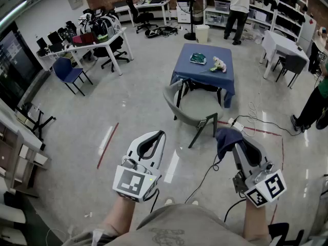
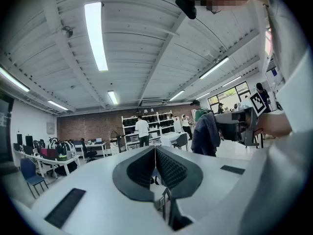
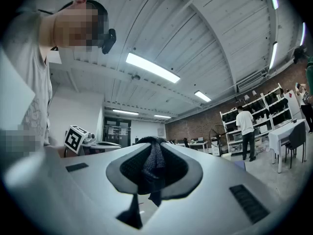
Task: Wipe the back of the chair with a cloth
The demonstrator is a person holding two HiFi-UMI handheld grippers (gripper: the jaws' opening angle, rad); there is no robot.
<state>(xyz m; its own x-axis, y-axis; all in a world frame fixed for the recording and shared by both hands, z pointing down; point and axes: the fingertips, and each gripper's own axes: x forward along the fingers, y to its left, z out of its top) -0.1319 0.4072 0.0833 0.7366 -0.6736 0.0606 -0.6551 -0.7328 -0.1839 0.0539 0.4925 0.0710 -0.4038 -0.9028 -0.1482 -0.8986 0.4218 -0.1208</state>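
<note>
Holding both grippers out in front of us, we stand on the grey floor with the chair farther off, apart from either tool. Our left gripper has its jaws pressed together with nothing between them. Its own view shows the two dark ribbed faces meeting along one line. Our right gripper is clamped on the cloth, a dark blue piece. In the head view it bunches over the jaw tips and hangs down on their left side. In the right gripper view a fold of it runs down between the jaws. The cloth touches nothing but that gripper.

The chair is grey, with a curved back on its left side and dark legs. It stands just on the near side of a table draped in a blue cover. On that cover we see a green flat thing and, just right of it, a small pale object; we cannot tell what either is. A black cable trails over the floor from near the chair's legs toward us. A red line is marked on the floor left of our left gripper. A standing fan and a person at white shelves stand by the far wall. A blue chair sits at the far left beside a cluttered white desk.
</note>
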